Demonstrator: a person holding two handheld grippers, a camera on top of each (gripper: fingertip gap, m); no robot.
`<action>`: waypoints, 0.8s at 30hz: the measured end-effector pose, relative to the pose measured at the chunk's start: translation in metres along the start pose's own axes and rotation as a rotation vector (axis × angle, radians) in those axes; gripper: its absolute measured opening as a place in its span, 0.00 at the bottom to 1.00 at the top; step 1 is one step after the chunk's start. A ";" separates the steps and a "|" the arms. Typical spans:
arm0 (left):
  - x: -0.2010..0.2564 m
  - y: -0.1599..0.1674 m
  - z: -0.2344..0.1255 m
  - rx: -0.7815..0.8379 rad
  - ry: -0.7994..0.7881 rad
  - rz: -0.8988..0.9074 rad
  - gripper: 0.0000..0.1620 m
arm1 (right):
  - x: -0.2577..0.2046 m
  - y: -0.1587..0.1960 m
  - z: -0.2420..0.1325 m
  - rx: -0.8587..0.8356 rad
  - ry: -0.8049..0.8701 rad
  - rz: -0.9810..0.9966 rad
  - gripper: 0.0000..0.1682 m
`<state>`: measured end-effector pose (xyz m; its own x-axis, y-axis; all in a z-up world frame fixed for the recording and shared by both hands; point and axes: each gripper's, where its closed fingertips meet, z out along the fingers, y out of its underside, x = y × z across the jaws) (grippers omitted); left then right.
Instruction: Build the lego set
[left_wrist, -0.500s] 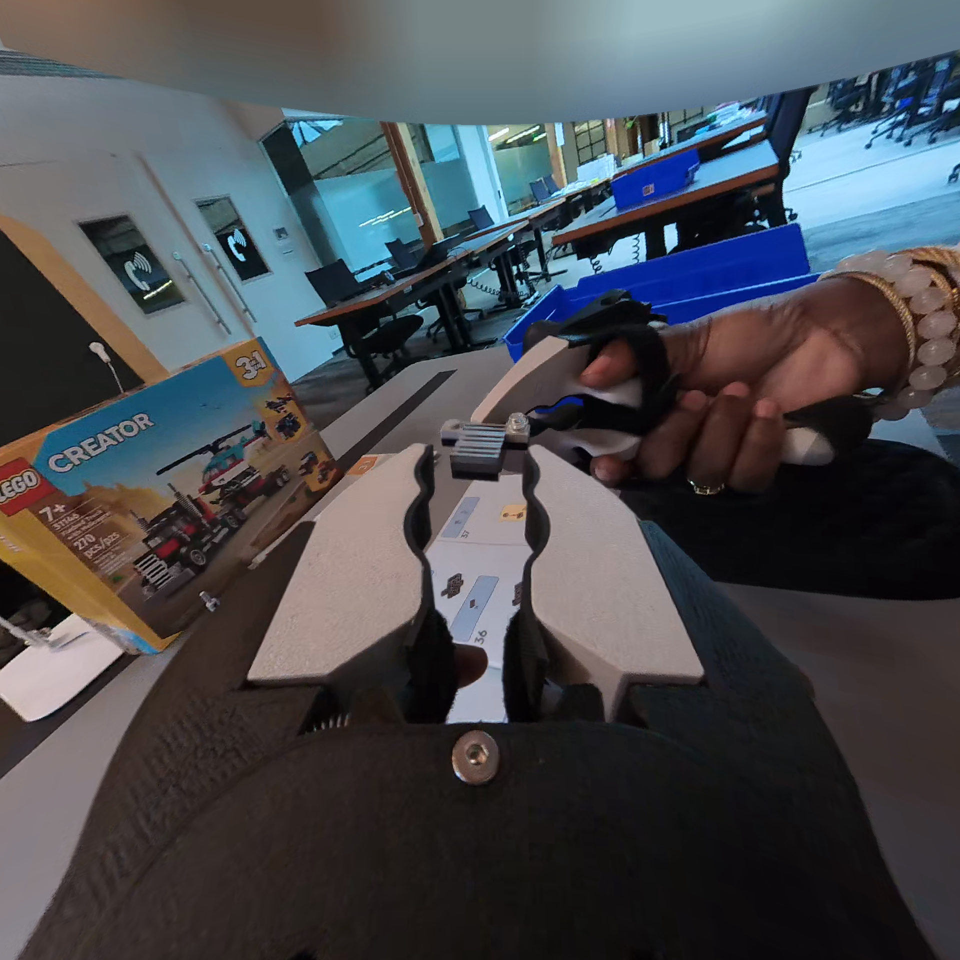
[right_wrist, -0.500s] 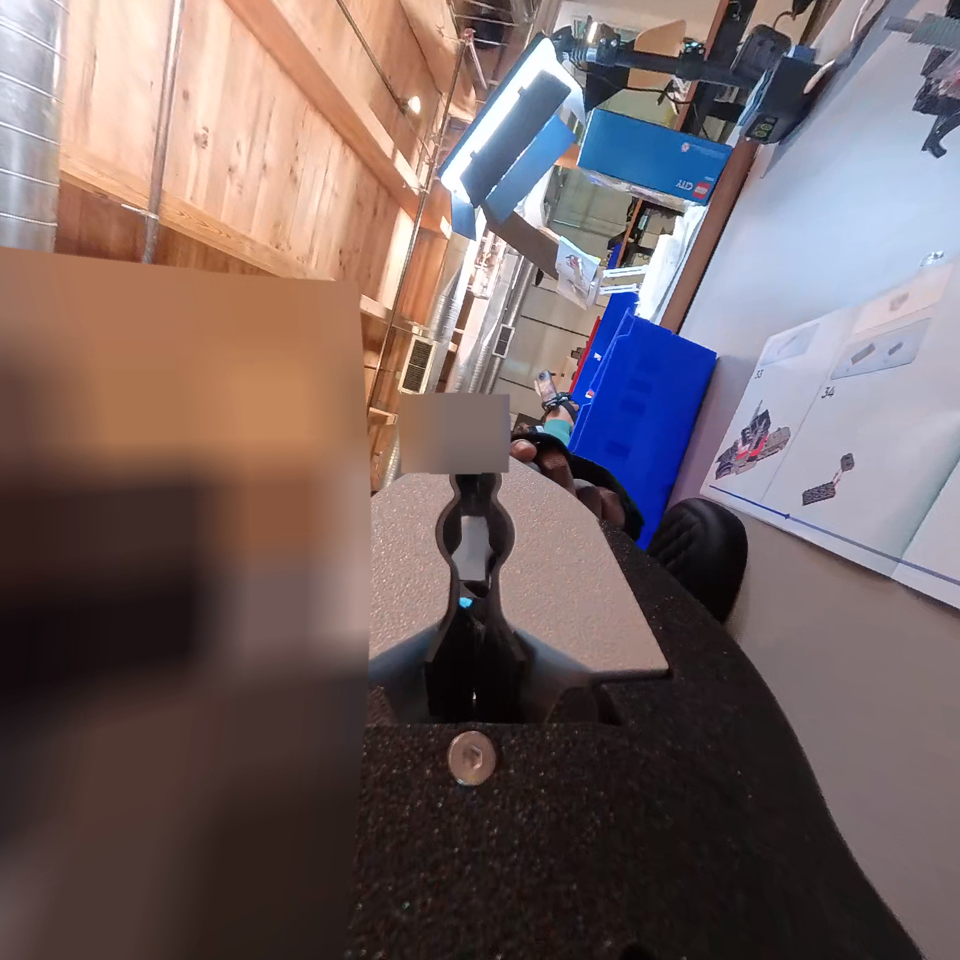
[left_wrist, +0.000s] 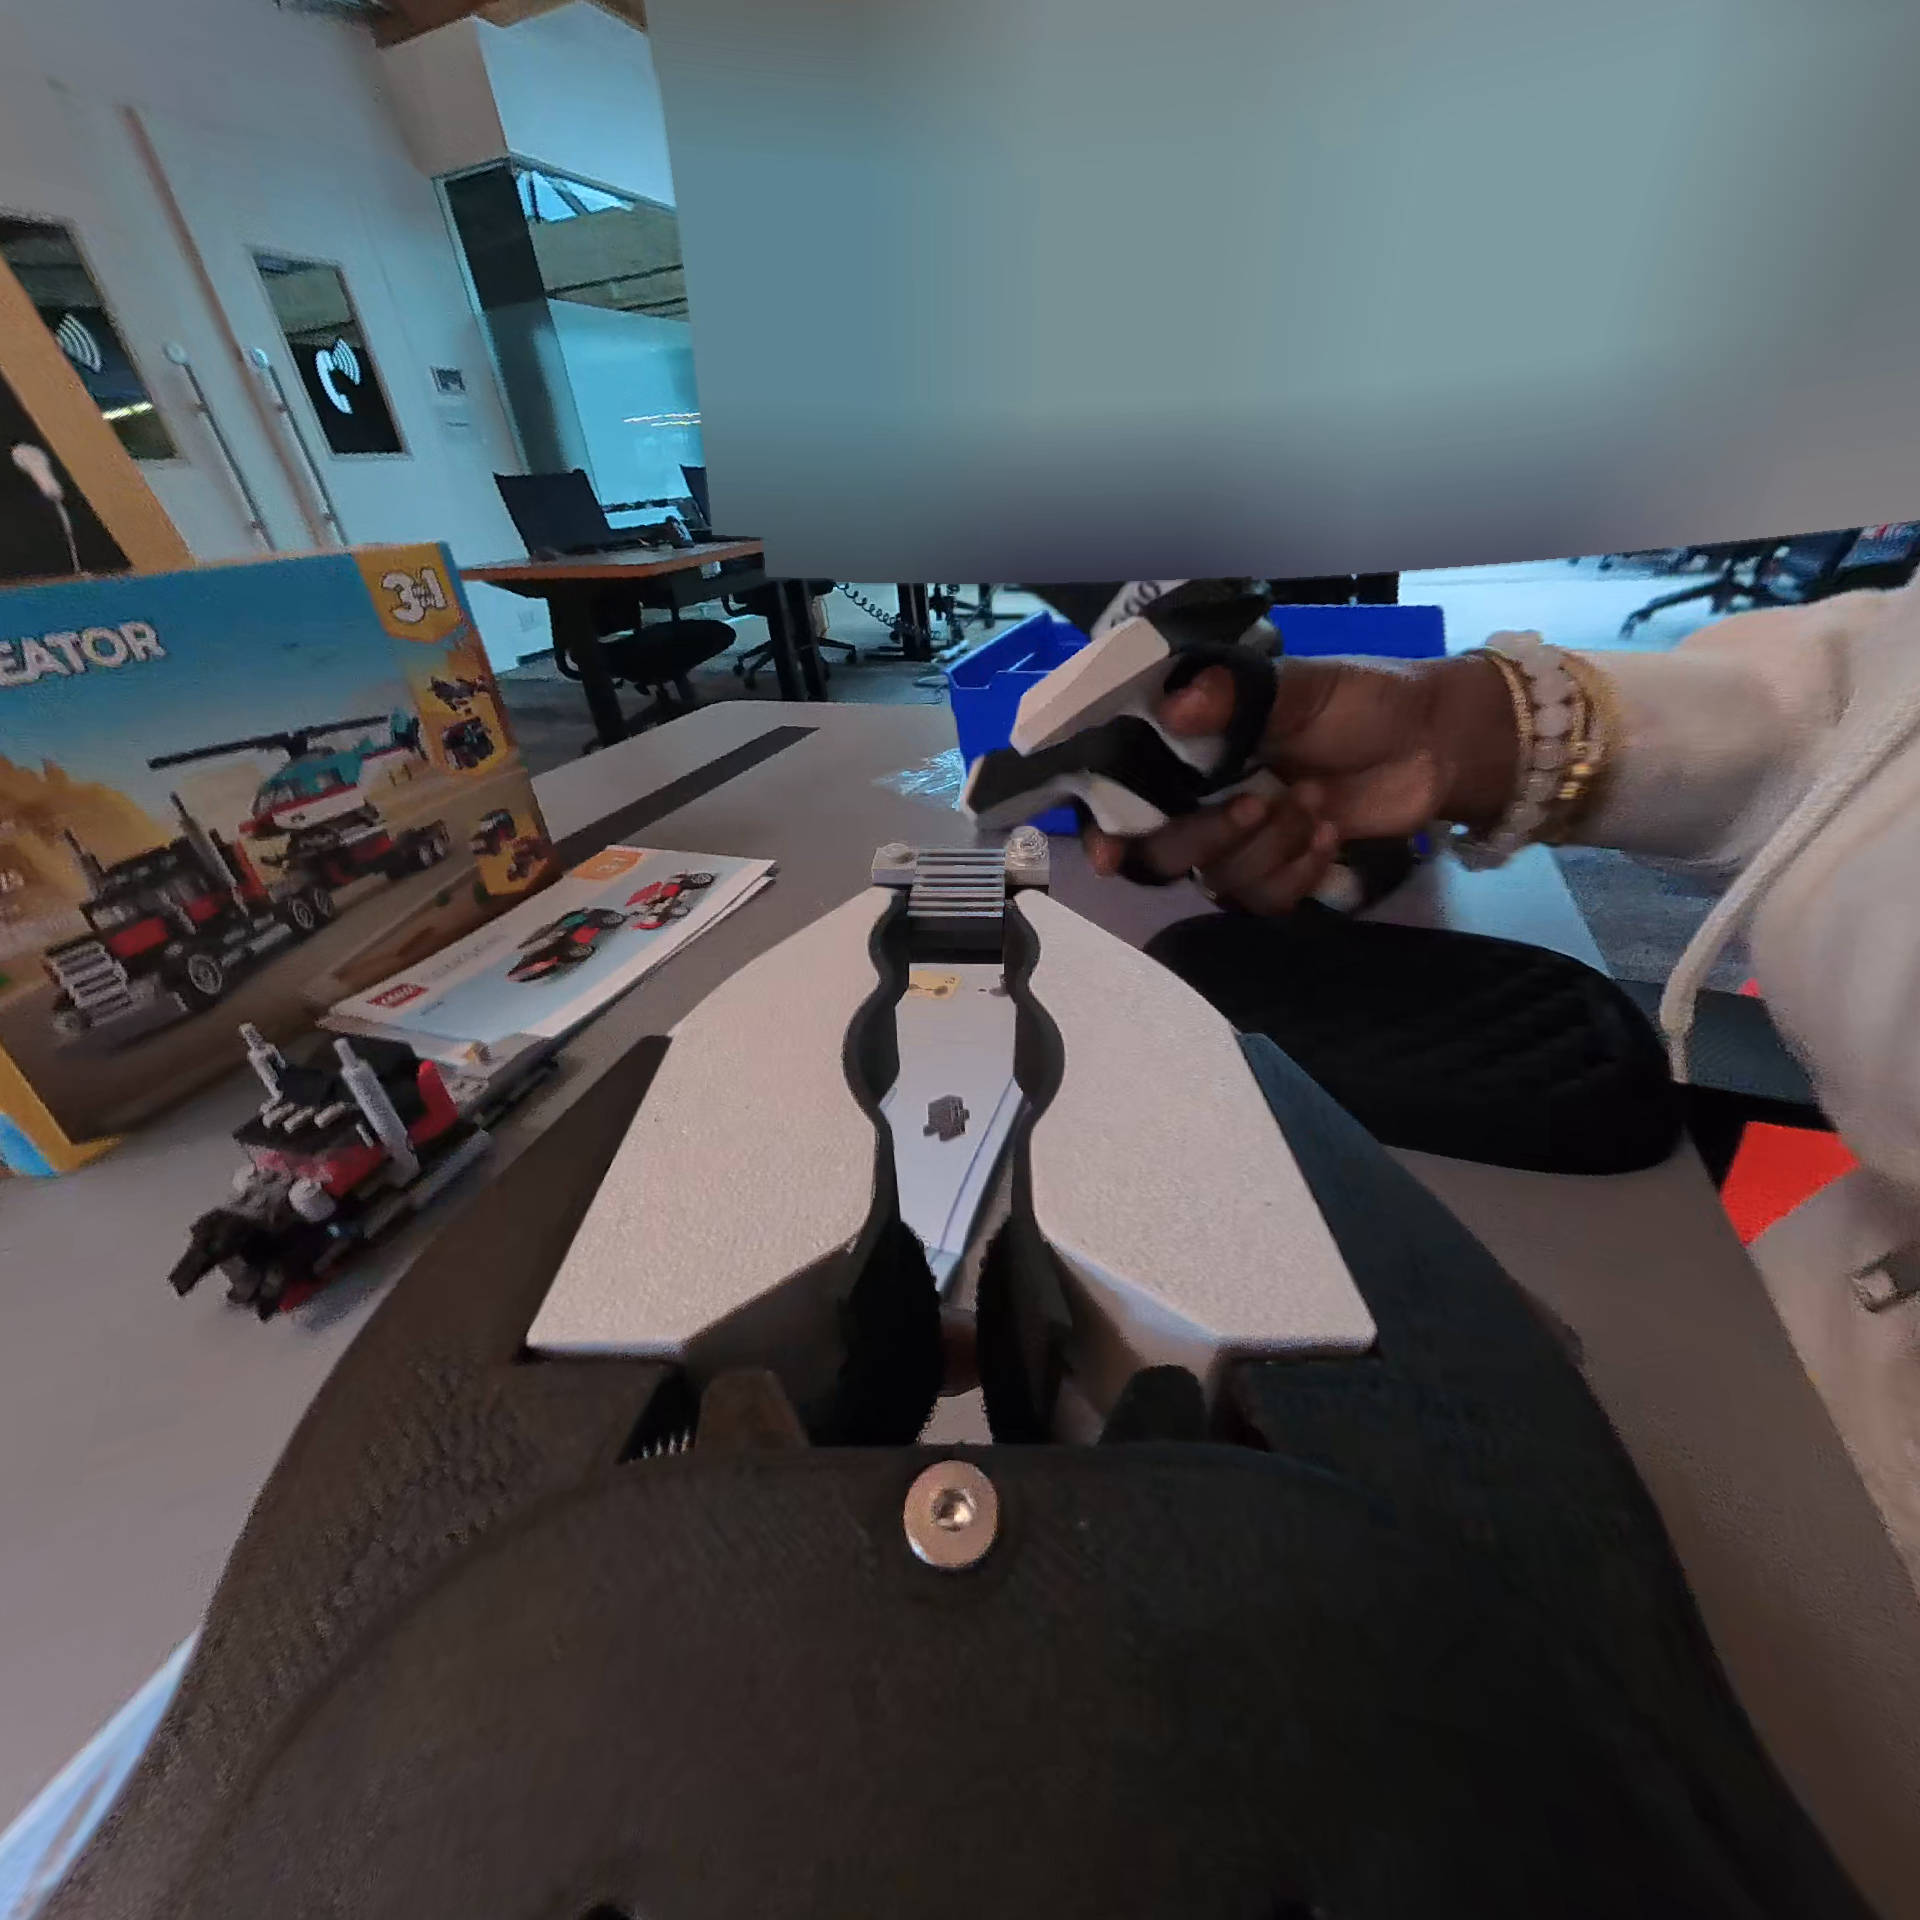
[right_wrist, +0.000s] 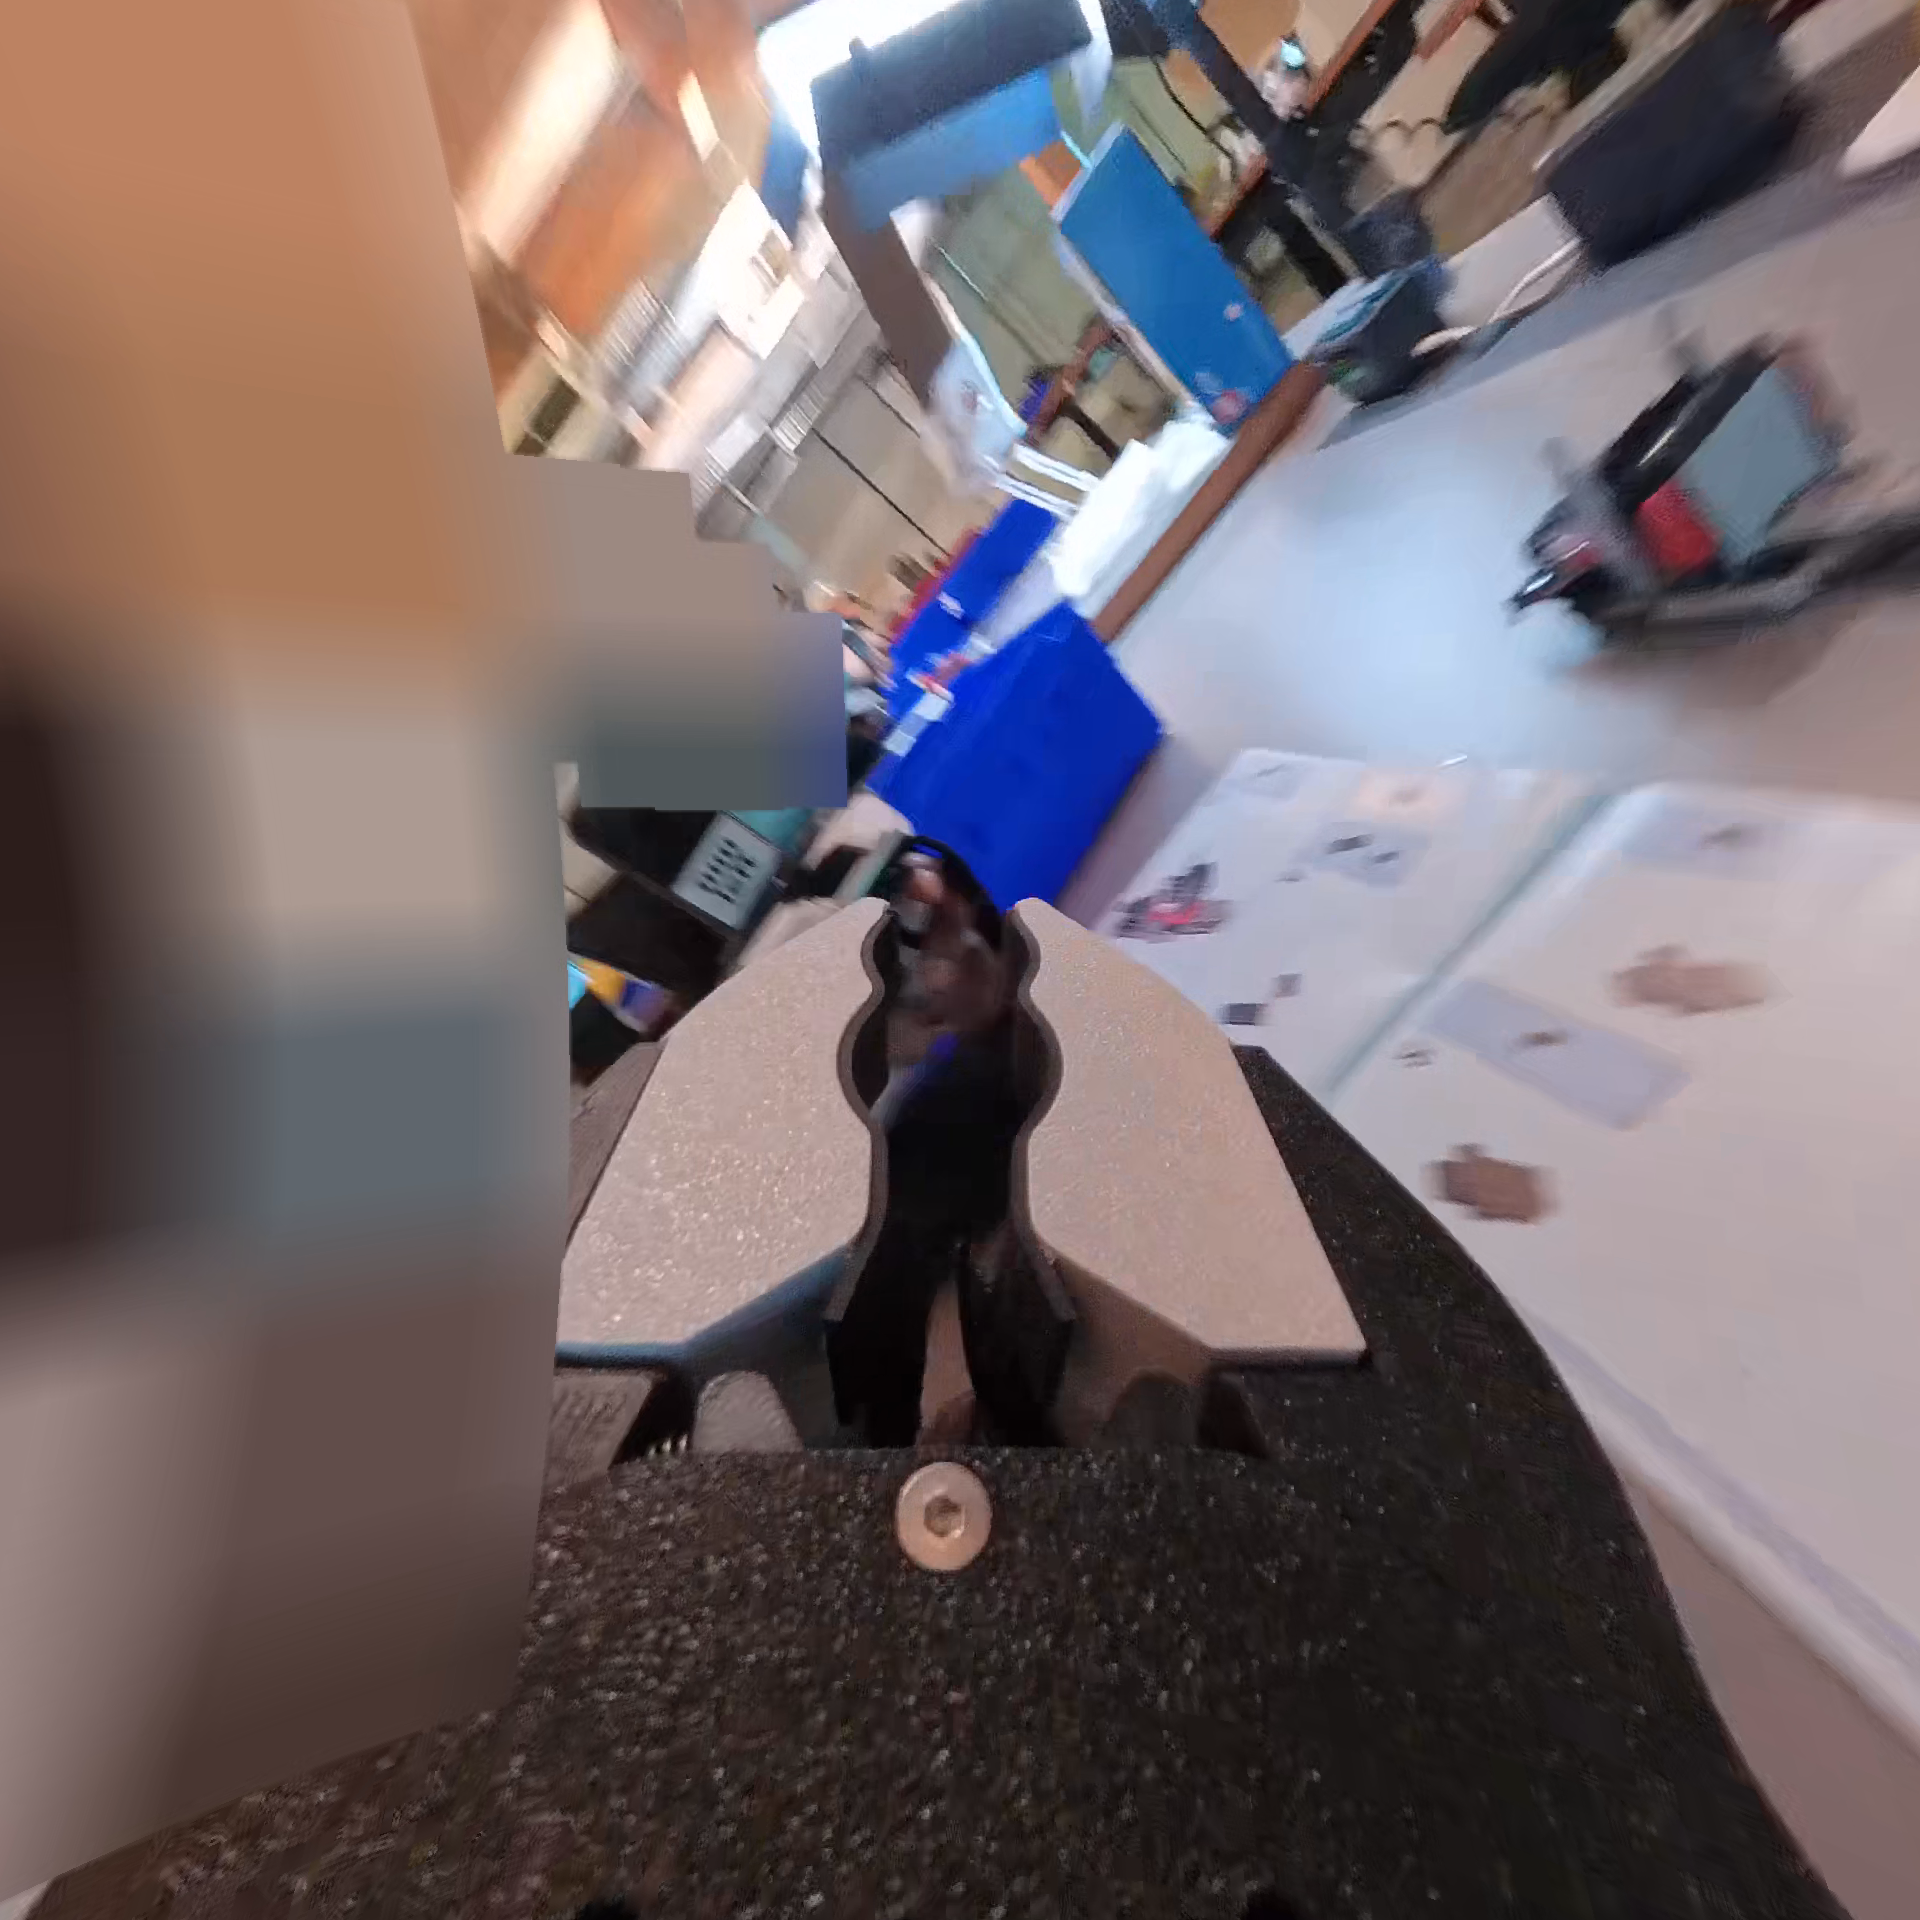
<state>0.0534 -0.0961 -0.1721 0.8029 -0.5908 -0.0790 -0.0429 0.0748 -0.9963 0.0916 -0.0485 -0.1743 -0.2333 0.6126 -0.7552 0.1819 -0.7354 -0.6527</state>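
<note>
My left gripper (left_wrist: 956, 909) is shut on a small grey grille assembly (left_wrist: 958, 883), held above the table. The assembly has a flat grey plate on its left end and a clear round stud (left_wrist: 1027, 844) on its right end. My right gripper (right_wrist: 951, 914) has its fingers apart and nothing between them. In the left wrist view it (left_wrist: 1023, 764) hangs just above and to the right of the assembly, clear of it. The part-built black and red truck (left_wrist: 322, 1164) stands on the table at the left, and shows blurred in the right wrist view (right_wrist: 1704, 520).
The set's box (left_wrist: 239, 800) stands at the far left with closed booklets (left_wrist: 561, 945) beside it. An open instruction booklet (right_wrist: 1507, 987) lies under the grippers. A black pad (left_wrist: 1423, 1039) lies at the right and a blue bin (left_wrist: 997, 675) behind it.
My right gripper has opened, left the round stud on the assembly and drawn back to the right. My left gripper has turned left, bringing the truck into view.
</note>
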 end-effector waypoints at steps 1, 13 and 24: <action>-0.002 0.002 -0.004 0.006 0.004 -0.021 0.11 | 0.007 -0.003 -0.002 -0.052 0.049 -0.098 0.10; -0.001 0.007 -0.013 0.072 0.054 -0.098 0.11 | 0.138 0.010 0.112 -0.636 0.346 -0.717 0.07; 0.000 0.006 -0.014 0.081 0.082 -0.110 0.11 | 0.167 0.021 0.136 -0.723 0.399 -0.687 0.04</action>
<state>0.0449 -0.1070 -0.1790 0.7491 -0.6620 0.0251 0.0935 0.0681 -0.9933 -0.0740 -0.0010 -0.3064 -0.1960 0.9762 -0.0928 0.6831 0.0680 -0.7271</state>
